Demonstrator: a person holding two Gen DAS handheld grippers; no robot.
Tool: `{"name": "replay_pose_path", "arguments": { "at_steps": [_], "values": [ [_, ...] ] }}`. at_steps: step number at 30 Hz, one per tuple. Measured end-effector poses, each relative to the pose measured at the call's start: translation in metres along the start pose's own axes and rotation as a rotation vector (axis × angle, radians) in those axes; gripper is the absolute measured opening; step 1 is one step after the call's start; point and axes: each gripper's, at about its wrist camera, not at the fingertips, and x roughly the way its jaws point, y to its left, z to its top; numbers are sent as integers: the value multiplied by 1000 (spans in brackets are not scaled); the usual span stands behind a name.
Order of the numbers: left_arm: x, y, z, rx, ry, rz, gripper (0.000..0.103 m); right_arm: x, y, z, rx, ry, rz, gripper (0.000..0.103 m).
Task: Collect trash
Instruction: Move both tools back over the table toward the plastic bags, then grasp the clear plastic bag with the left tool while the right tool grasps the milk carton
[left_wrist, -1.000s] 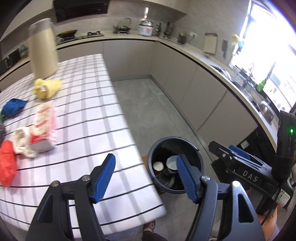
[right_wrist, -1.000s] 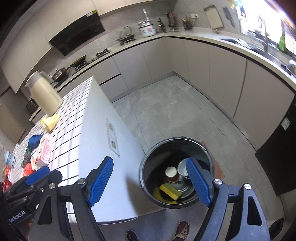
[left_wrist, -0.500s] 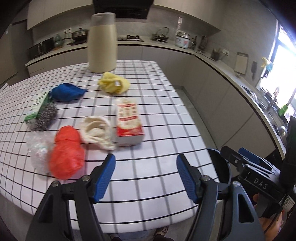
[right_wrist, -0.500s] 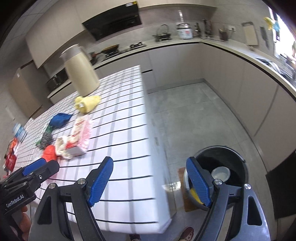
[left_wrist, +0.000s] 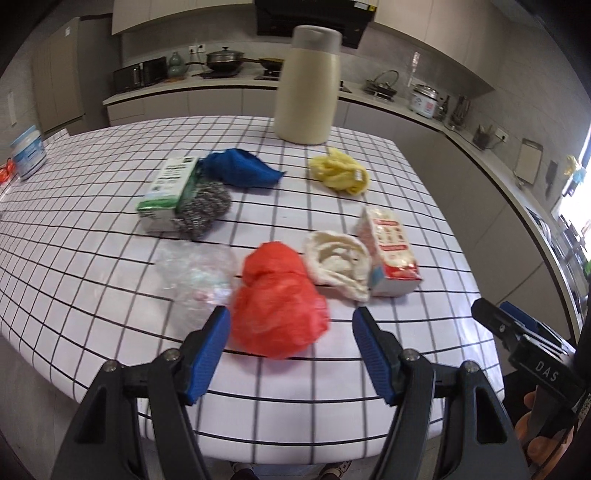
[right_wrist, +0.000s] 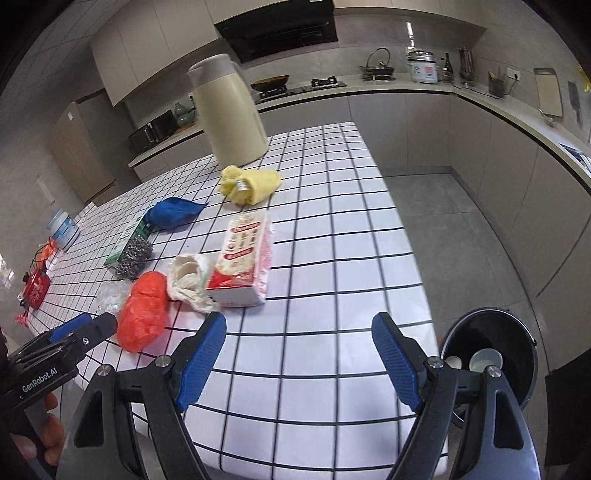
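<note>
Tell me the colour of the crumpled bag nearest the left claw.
Red-orange bag; clearest in the left wrist view.

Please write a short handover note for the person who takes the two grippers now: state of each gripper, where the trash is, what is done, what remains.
Left gripper: open, empty, facing the red bag.
Right gripper: open, empty, above the table edge.
Bin on the floor, right of the table, already holds cups.
Left on the table: red bag, clear plastic, cream rag, red-and-white pack.
</note>
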Motion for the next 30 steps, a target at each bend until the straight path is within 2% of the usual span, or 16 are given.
{"name": "replay_pose_path", "arguments": {
  "at_steps": [13, 30],
  "values": [
    [19, 61, 6, -53, 28, 47, 70, 38, 44, 7, -19, 24, 28, 83],
    [78, 83, 13, -67, 120, -13, 70, 73, 50, 21, 11, 49, -10, 83]
  ]
}}
